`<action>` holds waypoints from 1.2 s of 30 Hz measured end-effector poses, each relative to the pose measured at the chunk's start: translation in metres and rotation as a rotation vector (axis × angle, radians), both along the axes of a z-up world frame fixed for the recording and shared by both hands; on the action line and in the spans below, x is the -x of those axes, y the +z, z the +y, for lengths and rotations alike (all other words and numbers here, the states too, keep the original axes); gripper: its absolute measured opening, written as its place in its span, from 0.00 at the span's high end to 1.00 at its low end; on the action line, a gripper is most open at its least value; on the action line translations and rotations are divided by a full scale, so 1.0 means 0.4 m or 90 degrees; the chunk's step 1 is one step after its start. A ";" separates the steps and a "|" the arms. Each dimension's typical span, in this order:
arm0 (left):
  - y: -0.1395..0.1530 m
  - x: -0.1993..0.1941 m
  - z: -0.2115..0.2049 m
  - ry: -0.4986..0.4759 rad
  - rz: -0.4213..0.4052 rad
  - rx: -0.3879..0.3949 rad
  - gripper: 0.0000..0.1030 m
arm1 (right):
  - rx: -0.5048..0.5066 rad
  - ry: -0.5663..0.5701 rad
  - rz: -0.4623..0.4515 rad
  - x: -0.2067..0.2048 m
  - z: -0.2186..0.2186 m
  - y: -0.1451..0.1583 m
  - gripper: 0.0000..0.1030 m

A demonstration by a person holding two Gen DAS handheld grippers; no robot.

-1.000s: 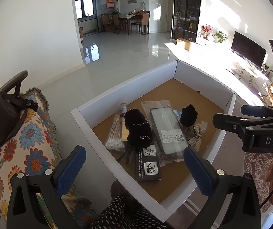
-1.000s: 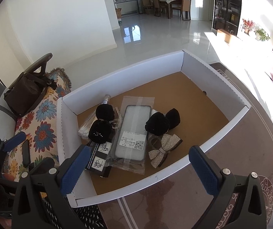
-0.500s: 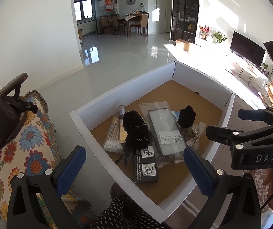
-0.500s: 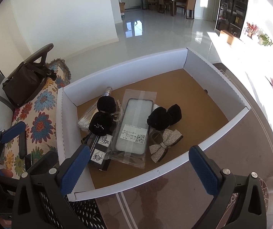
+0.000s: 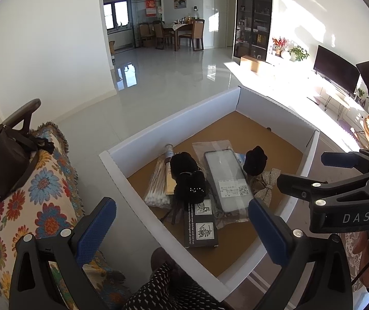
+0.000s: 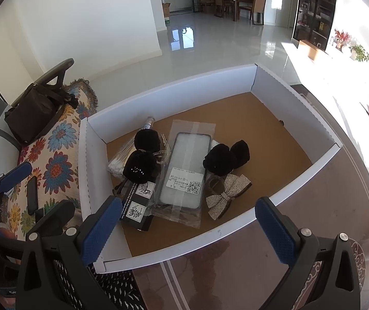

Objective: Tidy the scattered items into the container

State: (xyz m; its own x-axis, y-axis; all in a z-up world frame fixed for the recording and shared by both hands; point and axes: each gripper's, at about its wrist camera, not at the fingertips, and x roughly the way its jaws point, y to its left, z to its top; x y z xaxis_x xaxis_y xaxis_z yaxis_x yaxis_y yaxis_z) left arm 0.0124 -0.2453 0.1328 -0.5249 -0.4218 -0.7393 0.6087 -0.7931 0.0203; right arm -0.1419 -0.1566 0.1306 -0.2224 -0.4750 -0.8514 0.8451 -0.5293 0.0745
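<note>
Both grippers hang above the near rim of the white box [image 6: 295, 173], jaws spread wide and holding nothing — the right gripper [image 6: 187, 227] over the front wall, the left gripper [image 5: 182, 222] over the near left corner. Every task item in view already lies inside, clustered in the left half of the cardboard floor; nothing loose shows on the table outside, so I judge the tidying nearly or wholly done. Largest is the bagged phone case [image 6: 184, 170], its long axis running away from the right gripper, straight ahead of it and between its fingers' lines. Beside it lies the black carton [image 6: 138, 206], nearer the left gripper. Smaller still: the black pom-pom hair ties [image 6: 140, 165], the cotton swabs [image 5: 157, 183], and the rhinestone bow [image 6: 228, 191], closest to the right gripper.
</note>
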 end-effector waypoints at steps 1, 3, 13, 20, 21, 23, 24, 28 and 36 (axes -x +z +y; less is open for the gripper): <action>0.000 0.000 0.000 0.000 0.000 0.000 0.00 | -0.001 0.000 0.003 0.001 0.000 0.001 0.00; 0.000 -0.001 0.001 0.000 -0.001 0.001 0.00 | 0.000 -0.003 0.007 0.003 0.001 0.004 0.00; -0.006 -0.007 0.000 0.004 -0.005 0.003 0.00 | 0.000 -0.007 0.012 0.003 0.006 0.008 0.00; -0.007 -0.006 -0.001 0.005 -0.009 0.010 0.00 | -0.002 -0.005 0.014 0.000 0.005 0.001 0.00; -0.009 -0.006 -0.001 0.006 -0.009 0.010 0.00 | -0.003 -0.005 0.014 0.000 0.005 0.001 0.00; -0.010 -0.005 -0.002 0.006 -0.009 0.009 0.00 | -0.004 -0.005 0.014 -0.002 0.004 -0.003 0.00; -0.010 -0.005 -0.002 0.006 -0.010 0.009 0.00 | -0.004 -0.005 0.014 -0.002 0.003 -0.003 0.00; -0.011 -0.003 0.001 0.004 -0.009 0.009 0.00 | -0.005 -0.004 0.015 -0.003 0.003 -0.005 0.00; -0.010 -0.004 0.006 0.002 -0.007 0.012 0.00 | -0.004 -0.007 0.017 0.001 0.005 -0.013 0.00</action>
State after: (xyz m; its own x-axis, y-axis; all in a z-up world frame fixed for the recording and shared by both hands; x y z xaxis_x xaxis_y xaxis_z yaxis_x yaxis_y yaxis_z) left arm 0.0141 -0.2428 0.1287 -0.5148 -0.4372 -0.7375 0.6115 -0.7902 0.0416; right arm -0.1423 -0.1547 0.1255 -0.2497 -0.4667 -0.8484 0.8408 -0.5391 0.0491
